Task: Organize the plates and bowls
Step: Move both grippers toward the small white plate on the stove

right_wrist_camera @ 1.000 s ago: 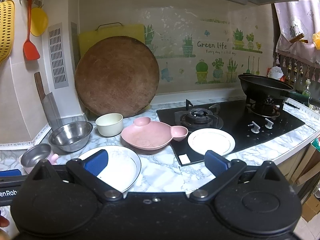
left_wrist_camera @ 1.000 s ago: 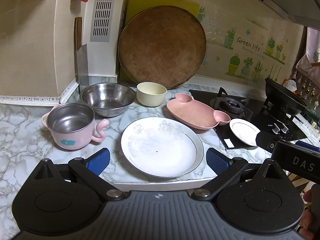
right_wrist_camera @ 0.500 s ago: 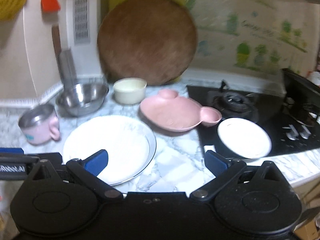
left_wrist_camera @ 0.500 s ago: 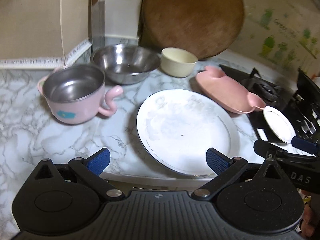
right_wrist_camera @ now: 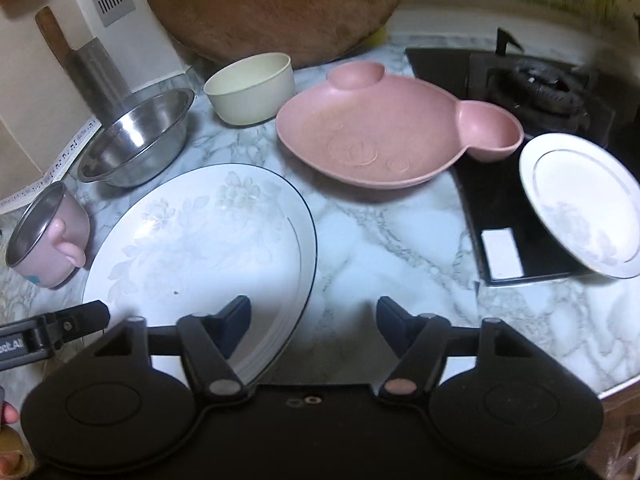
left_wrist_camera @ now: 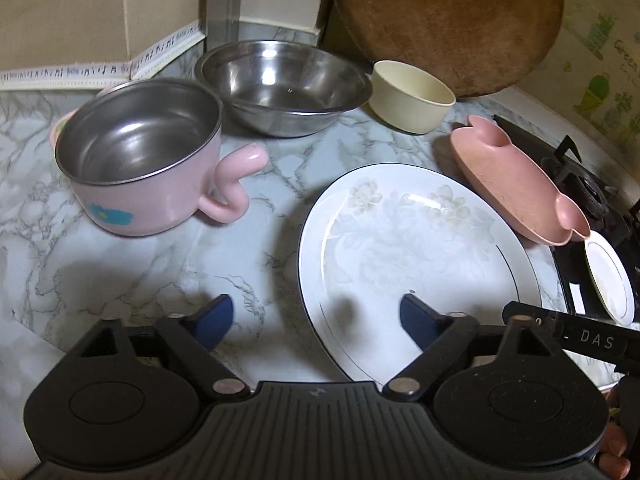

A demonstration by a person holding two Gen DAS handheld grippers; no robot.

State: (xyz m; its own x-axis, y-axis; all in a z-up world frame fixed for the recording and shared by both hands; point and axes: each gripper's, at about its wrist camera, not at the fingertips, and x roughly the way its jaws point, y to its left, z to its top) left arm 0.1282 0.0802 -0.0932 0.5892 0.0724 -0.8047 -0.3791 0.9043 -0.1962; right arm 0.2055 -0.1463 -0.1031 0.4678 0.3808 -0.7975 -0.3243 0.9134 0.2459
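Note:
A large white flowered plate (left_wrist_camera: 416,240) (right_wrist_camera: 192,236) lies on the marble counter near its front edge. My left gripper (left_wrist_camera: 316,320) hovers over the plate's left rim, one finger above the plate and one above the counter. Its jaws are closing, and the pads do not touch the rim. My right gripper (right_wrist_camera: 314,316) straddles the plate's right rim in the same way, jaws closing with no contact. Behind sit a pink mouse-shaped dish (right_wrist_camera: 380,136), a small white plate (right_wrist_camera: 580,200) on the hob, a steel bowl (left_wrist_camera: 280,84), a cream bowl (left_wrist_camera: 412,96) and a pink steel-lined cup (left_wrist_camera: 140,160).
A round wooden board (left_wrist_camera: 448,20) leans on the back wall. A cleaver (right_wrist_camera: 96,72) stands in the left corner. The black gas hob (right_wrist_camera: 540,92) takes up the right side. The counter's front edge (right_wrist_camera: 616,388) runs just below the grippers.
Both grippers came down and forward over the large white plate, which now fills more of each view. Their jaws have narrowed around its left and right rims.

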